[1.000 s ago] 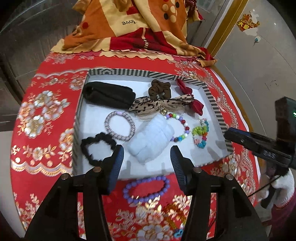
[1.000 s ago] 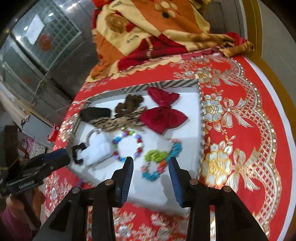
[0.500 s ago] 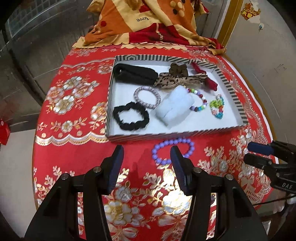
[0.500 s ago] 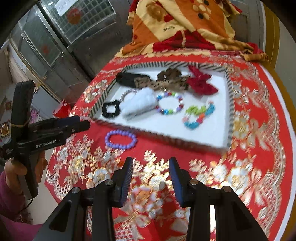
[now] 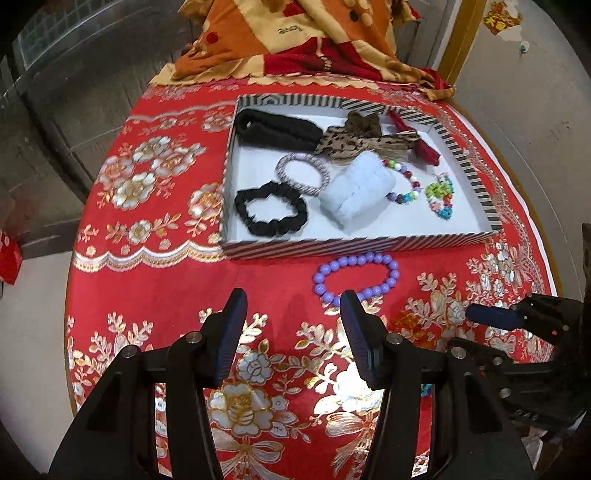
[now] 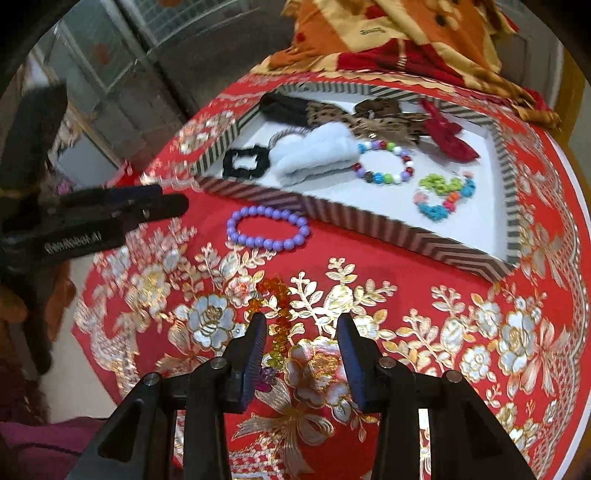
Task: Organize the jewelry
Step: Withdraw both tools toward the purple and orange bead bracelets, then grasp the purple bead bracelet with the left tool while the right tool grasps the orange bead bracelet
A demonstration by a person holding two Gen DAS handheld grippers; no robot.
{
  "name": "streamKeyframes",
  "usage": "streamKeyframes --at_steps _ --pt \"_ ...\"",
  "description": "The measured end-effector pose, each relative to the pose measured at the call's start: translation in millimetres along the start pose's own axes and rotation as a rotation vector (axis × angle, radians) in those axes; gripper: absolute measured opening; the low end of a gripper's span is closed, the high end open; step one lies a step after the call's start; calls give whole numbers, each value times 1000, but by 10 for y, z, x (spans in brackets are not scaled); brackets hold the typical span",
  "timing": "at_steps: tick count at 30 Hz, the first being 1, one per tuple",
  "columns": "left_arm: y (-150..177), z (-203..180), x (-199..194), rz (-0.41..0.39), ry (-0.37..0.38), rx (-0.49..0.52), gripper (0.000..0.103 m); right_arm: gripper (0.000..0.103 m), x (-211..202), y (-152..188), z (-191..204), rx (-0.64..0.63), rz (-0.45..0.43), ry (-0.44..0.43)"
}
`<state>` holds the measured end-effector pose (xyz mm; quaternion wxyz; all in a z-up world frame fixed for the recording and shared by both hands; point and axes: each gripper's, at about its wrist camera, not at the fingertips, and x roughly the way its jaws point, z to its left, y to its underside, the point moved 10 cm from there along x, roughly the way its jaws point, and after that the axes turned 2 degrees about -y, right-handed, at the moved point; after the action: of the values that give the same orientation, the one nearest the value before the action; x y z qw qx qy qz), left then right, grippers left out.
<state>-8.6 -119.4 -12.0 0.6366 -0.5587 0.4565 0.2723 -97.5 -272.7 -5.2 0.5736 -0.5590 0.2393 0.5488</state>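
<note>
Your purple bead bracelet lies flat just outside the striped tray's front wall; amber bracelet sits further out.

A lived-in home. The round surface wears a red cloth brocaded with gold and silver flowers, and a folded orange, yellow and red blanket lies at its 12 o'clock edge. A striped shallow tray holds hair ties and bead bracelets. Beyond, at 10 o'clock, stand grey metal-framed glass doors; at 1 o'clock, a red paper decoration sticks to a plain wall.
</note>
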Motion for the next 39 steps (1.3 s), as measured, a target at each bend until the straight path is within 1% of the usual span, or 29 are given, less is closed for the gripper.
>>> streamKeyframes --at_steps 5,7,8,10,14,16,17,18,22,26,30,31,33,35,36,37,39 --pt "88 59 75 30 -5 -14 52 36 178 -7 89 -60 25 32" --pt "112 57 109 40 0 -21 52 28 246 5 79 -82 41 63" --pt "119 52 125 46 3 -24 52 26 286 19 69 -89 54 72" --pt "128 34 161 56 7 -27 52 24 335 35 51 -92 62 72" --pt "131 4 238 74 12 -36 52 23 340 44 47 -123 55 91" --pt "116 -9 280 83 15 -42 52 13 341 52 27 -143 55 127" --pt "106 -16 296 86 15 -43 52 13 333 57 -6 -147 58 153" --pt "91 -29 314 88 17 -44 52 13 324 70 -36 -141 64 156" --pt "32 -112 390 94 27 -43 52 13 257 139 -154 -110 74 150" --pt "-10 -196 500 112 10 -20 52 13 232 150 -222 -67 72 110" --pt "-5 -250 610 141 -37 16 52 13 228 133 -236 -60 62 96" --pt "-23 -261 618 133 -42 18 52 13 229 123 -241 -60 60 92" --pt "-31 -274 655 155 -60 28 51 13 224 131 -220 -68 59 87" --pt "-29 -317 684 170 -42 34 41 13 220 146 -205 -87 61 86" --pt "-51 -316 692 162 -54 46 30 12 218 150 -201 -96 59 87" --pt "-65 -332 690 151 -59 61 15 9 221 148 -202 -102 56 92" --pt "-76 -366 693 145 -32 62 8 9 222 149 -198 -105 43 87"
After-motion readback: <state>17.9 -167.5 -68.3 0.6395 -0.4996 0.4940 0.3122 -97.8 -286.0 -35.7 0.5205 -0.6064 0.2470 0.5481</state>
